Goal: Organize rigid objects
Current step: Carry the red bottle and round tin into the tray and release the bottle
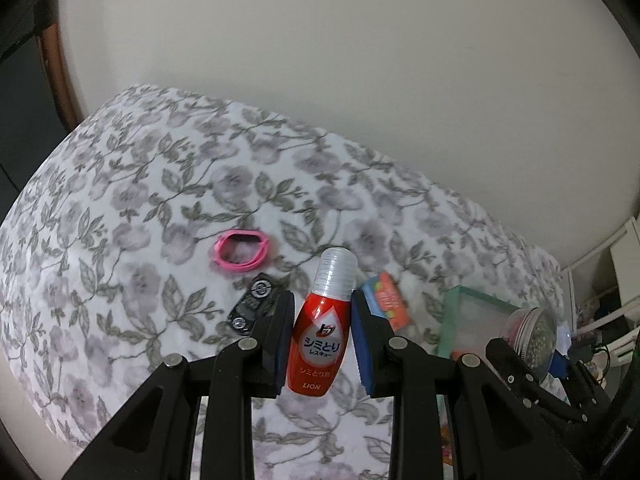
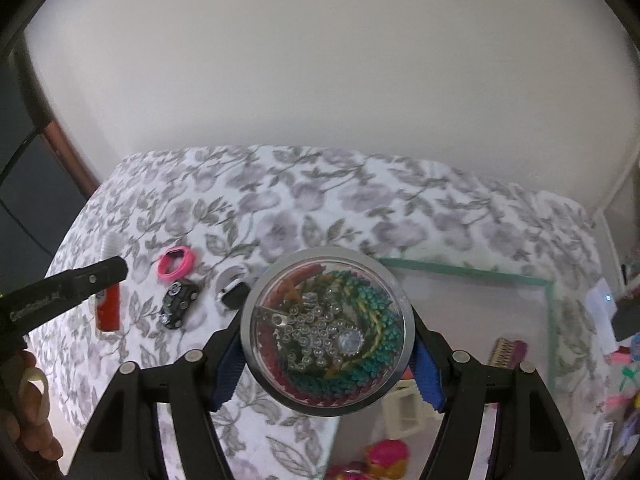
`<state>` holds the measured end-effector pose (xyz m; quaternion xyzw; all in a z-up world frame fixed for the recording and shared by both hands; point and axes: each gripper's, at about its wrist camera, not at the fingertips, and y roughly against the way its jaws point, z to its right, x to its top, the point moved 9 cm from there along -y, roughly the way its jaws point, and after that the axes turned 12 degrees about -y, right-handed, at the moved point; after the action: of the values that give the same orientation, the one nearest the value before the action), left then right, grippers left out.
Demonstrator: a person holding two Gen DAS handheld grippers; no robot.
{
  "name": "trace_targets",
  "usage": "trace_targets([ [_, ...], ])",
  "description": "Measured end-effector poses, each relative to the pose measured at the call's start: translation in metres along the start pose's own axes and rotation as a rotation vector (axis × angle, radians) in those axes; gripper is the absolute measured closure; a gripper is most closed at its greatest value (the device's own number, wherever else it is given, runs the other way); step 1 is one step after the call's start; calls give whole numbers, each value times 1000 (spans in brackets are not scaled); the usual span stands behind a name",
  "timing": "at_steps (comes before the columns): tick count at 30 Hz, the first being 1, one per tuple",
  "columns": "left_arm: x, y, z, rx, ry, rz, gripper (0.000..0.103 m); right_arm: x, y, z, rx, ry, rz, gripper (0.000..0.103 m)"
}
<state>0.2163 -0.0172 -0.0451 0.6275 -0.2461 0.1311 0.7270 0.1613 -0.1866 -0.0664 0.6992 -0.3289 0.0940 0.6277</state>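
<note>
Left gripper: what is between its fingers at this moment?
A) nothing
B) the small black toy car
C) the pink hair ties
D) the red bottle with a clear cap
D: the left gripper is shut on the red bottle, lifted off the floral cloth, while the pink hair ties and toy car lie on it.

red bottle [image 1: 315,340], pink hair ties [image 1: 241,250], floral cloth [image 1: 120,240]

- On my left gripper [image 1: 322,344], a stain-remover bottle [image 1: 320,332] sits between the fingers, above the bedspread [image 1: 120,200].
- Behind it lie hair ties [image 1: 241,250], with a toy car [image 1: 254,305] just before them.
- My right gripper [image 2: 326,360] holds a round pin case [image 2: 326,332], the clear bin [image 2: 548,300] to its right.
</note>
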Motion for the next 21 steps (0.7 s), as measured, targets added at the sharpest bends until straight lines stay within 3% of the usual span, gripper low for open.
trace_targets([
  [7, 4, 5, 44, -37, -72, 26, 74, 13, 17, 43, -26, -83, 40, 30],
  [15, -7, -7, 111, -95, -188, 14, 74, 22, 28, 106, -158, -141, 76, 30],
  [21, -14, -18, 160, -139, -283, 11, 76, 20, 31, 153, -189, -227, 71, 30],
])
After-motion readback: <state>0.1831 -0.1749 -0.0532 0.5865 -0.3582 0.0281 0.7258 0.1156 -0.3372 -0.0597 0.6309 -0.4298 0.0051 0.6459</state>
